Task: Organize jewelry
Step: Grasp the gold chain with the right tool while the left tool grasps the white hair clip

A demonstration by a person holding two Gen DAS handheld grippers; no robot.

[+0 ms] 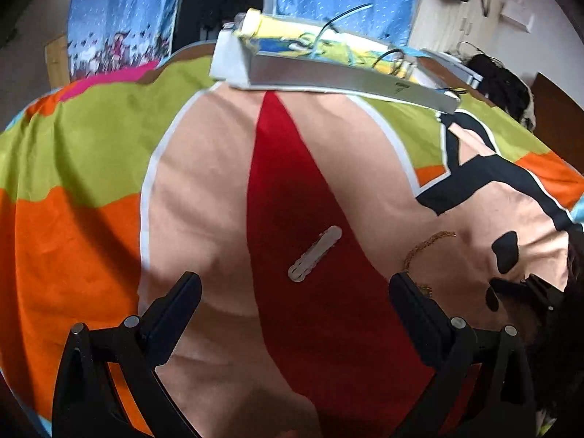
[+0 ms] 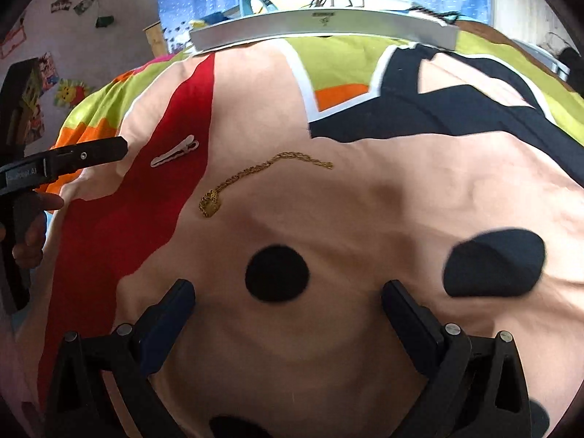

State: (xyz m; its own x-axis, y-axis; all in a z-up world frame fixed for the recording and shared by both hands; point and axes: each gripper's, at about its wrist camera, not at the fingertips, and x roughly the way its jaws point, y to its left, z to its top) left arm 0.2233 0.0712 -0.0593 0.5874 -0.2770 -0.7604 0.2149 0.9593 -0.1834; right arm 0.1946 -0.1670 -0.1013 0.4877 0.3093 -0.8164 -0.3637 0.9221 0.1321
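bedspread (image 2: 328, 219) open around chain (image 2: 255, 179) | tray (image 2: 325, 29) blocks far edge

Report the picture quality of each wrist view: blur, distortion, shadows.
Left wrist view: strong fisheye bending, motion blur softens the silver hair clip and gold chain; dark shading on the red cloth near the clip. Right wrist view: sharper, chain links readable, white box curved by the lens, corners vignetted.
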